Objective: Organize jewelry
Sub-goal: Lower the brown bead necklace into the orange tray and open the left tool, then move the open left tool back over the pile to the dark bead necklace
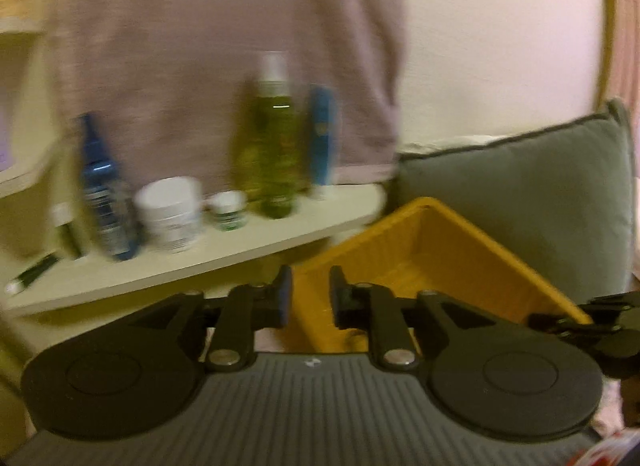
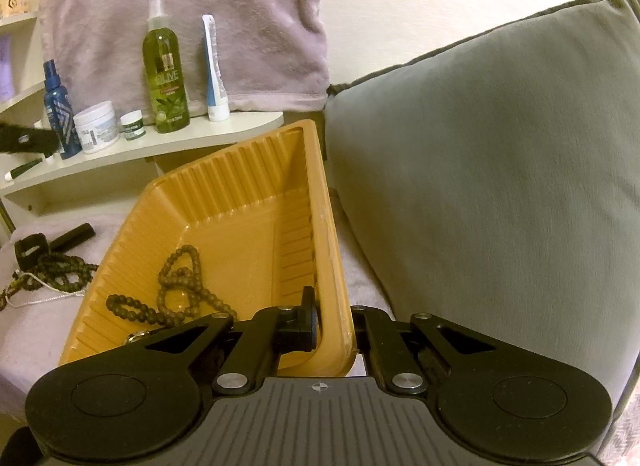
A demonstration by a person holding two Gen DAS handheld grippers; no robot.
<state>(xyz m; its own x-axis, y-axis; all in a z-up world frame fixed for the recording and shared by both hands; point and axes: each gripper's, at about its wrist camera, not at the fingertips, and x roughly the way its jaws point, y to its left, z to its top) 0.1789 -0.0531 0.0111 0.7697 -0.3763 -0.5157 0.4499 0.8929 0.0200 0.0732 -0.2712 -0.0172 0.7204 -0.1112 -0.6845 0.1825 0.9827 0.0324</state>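
Note:
A yellow ribbed tray point(image 2: 240, 193) lies tilted on the pale cloth, and a brown bead necklace point(image 2: 180, 286) is heaped inside it near the front. My right gripper point(image 2: 334, 318) is shut on the tray's near right rim, one finger inside the wall and one outside. More dark beads with a white cord point(image 2: 60, 278) lie on the cloth left of the tray. The left wrist view is blurred. There my left gripper point(image 1: 310, 290) stands open over the tray's point(image 1: 432, 250) near left corner, nothing between its fingers. Part of it shows at the far left point(image 2: 24, 139) in the right wrist view.
A grey pillow point(image 2: 480, 165) stands close to the tray's right side. Behind is a cream shelf point(image 2: 160, 141) holding an olive bottle point(image 2: 166, 77), a blue spray bottle point(image 2: 60, 113), jars and a tube. Black pieces point(image 2: 72, 236) lie on the cloth. A mauve towel point(image 2: 180, 5) hangs behind.

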